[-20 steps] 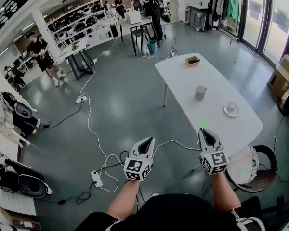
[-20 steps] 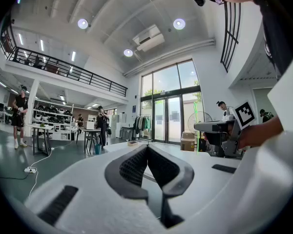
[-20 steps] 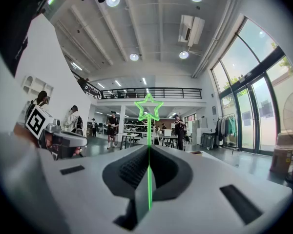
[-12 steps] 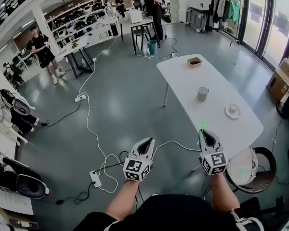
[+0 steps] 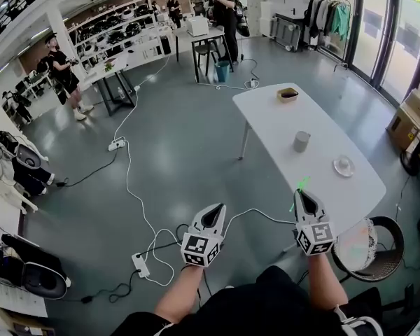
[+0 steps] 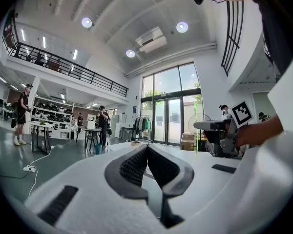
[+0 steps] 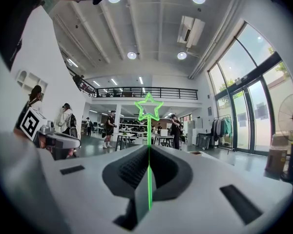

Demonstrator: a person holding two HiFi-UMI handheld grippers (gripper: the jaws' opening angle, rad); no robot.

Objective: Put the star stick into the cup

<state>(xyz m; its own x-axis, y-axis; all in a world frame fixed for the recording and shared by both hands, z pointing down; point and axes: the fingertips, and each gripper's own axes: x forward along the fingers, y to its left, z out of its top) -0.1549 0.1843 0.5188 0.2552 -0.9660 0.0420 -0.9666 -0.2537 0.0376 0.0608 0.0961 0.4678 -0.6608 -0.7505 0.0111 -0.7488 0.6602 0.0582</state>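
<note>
A thin green star stick [image 7: 149, 130] stands up between the jaws of my right gripper [image 7: 149, 152], which is shut on it; its star outline [image 7: 148, 106] tops the stick. From the head view the star stick [image 5: 299, 187] pokes out of the right gripper [image 5: 306, 196] near the white table's near end. The grey cup [image 5: 302, 141] stands upright in the table's middle, well beyond the gripper. My left gripper [image 5: 213, 215] hangs over the floor to the left of the table, jaws shut with nothing in them [image 6: 147, 152].
The white table [image 5: 280, 121] also carries a small brown bowl [image 5: 288, 94] at its far end and a white saucer with something on it [image 5: 344, 165] at the right. A round chair [image 5: 369, 247] sits by the near right. Cables [image 5: 136, 201] and power strips cross the floor; people stand further back.
The head view has shifted slightly, so the table and cup sit a little lower and further right in the picture. Both grippers hold about the same pose.
</note>
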